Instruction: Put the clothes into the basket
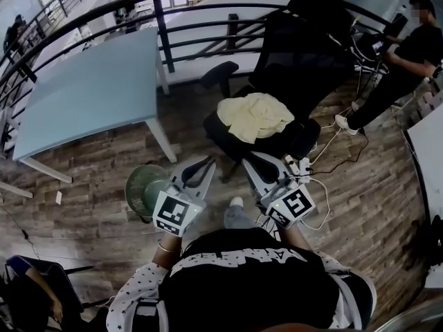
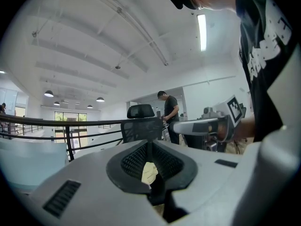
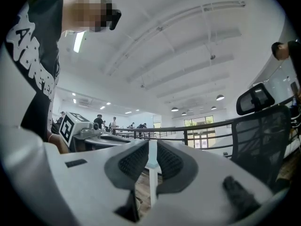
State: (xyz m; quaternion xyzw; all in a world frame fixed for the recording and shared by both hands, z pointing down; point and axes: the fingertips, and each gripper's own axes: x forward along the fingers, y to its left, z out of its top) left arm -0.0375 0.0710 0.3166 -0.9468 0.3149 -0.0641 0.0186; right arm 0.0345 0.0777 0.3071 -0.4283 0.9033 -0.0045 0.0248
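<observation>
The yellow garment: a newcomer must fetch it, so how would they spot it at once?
Find the curved black railing, then the black office chair in front of it, right of the pale blue table. The yellow garment lies crumpled on its seat, the only light, soft thing against dark upholstery.

Brown wood-plank floor (image 1: 97, 185) carries a pale blue rectangular table (image 1: 90, 88) beside a curved black metal railing (image 1: 163, 30); a black mesh office chair (image 1: 304, 61) stands near, under a white ceiling (image 2: 117, 41) with a long strip light (image 2: 202, 32)
</observation>
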